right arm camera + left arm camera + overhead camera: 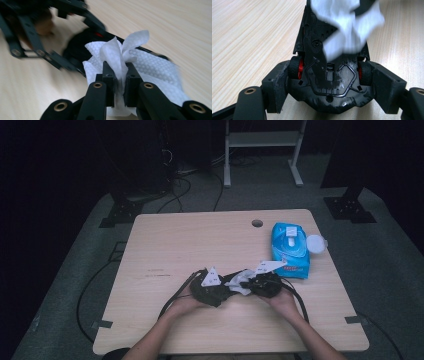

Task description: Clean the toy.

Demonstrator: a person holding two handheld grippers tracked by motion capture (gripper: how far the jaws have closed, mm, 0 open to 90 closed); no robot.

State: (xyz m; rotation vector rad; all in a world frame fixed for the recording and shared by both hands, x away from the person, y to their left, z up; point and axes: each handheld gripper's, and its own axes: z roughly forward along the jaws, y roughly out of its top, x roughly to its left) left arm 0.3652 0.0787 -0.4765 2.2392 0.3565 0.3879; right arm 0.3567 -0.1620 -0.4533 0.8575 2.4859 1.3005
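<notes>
A black toy car (322, 75) with red wheel hubs lies underside up between the jaws of my left gripper (332, 87), which is shut on its sides just above the table. My right gripper (120, 75) is shut on a bunched white wipe (150, 65). The wipe rests on the car's underside (80, 50) and hides its far end (347, 27). In the high view the left gripper (220, 290) and right gripper (250, 285) meet tip to tip near the table's front middle, with the wipe (240, 281) between them.
A blue pack of wipes (289, 250) lies at the right of the wooden table (175, 245), its white lid (316, 243) flipped open toward the edge. A cable hole (257, 223) sits near the far edge. Cables trail off both grippers toward the front.
</notes>
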